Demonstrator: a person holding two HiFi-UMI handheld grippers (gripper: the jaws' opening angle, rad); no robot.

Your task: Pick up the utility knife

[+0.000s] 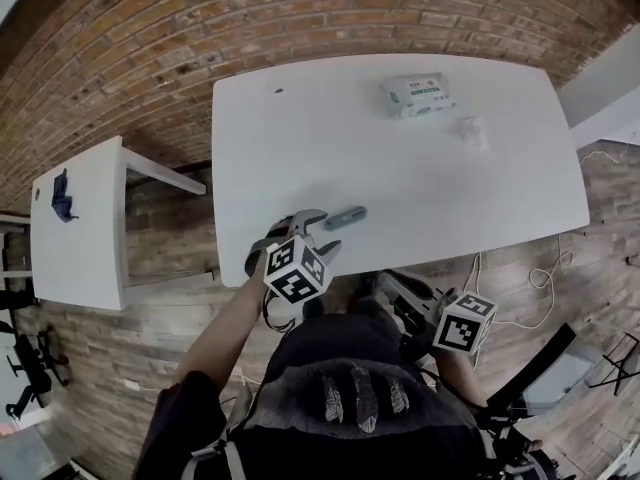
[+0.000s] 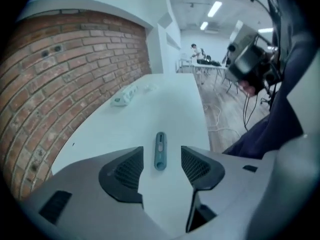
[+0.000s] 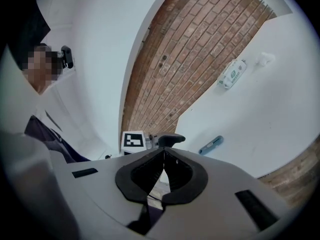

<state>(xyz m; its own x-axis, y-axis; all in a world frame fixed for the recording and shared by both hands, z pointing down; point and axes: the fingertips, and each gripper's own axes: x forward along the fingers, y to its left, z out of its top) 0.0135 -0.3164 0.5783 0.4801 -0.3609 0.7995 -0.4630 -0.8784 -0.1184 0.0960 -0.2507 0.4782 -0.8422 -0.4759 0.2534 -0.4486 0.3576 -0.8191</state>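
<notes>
Smooth matt table [image 1: 400, 168], rough brick wall [image 1: 150, 48], seemingly plastic utility knife [image 1: 345, 217]

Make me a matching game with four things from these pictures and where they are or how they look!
1 utility knife
2 wipes pack
3 left gripper
4 right gripper

a fingers together
b far side of the table
c fingers apart
d lying near the table's front edge

Pairs: 1-d, 2-b, 3-c, 4-a
</notes>
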